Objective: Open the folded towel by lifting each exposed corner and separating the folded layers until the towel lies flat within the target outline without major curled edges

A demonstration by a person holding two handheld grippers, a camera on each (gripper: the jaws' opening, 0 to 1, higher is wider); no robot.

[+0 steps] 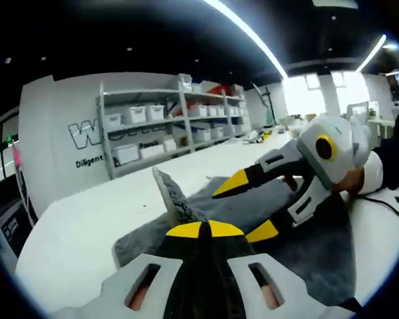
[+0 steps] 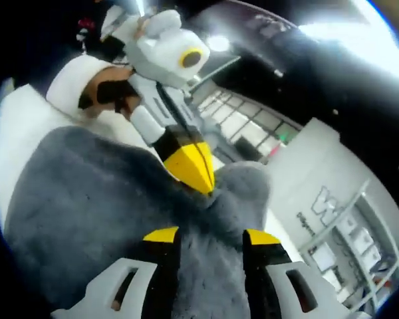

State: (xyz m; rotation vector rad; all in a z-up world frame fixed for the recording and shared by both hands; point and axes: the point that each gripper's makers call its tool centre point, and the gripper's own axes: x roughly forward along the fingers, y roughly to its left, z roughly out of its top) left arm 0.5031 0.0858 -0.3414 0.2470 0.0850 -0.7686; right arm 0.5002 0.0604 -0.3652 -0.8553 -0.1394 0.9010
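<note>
Left gripper view: my left gripper (image 1: 206,230), yellow-tipped and black-jawed, has its tips pressed together on a pinch of the grey, plush towel (image 1: 319,256); a corner flap of that towel (image 1: 171,194) stands upright just beyond the tips; the towel lies on the white table (image 1: 86,226), rumpled, not flat; to the right, my right gripper (image 1: 247,209) reaches in from the side with its jaws spread apart, the lower tip down at the cloth and the upper one clear above it; grey metal shelving with white bins (image 1: 166,126) stands well behind.

Right gripper view: the left gripper (image 2: 191,167) descends from above, tips together on a raised fold of the towel (image 2: 86,206); my right gripper (image 2: 211,236) has its jaws parted, grey pile showing between them, gripping nothing that I can see.

Progress, as I judge it: one corner is lifted and the layers are partly separated; folds and a standing edge remain; no target outline is discernible; spreading and flattening are still to be done.
</note>
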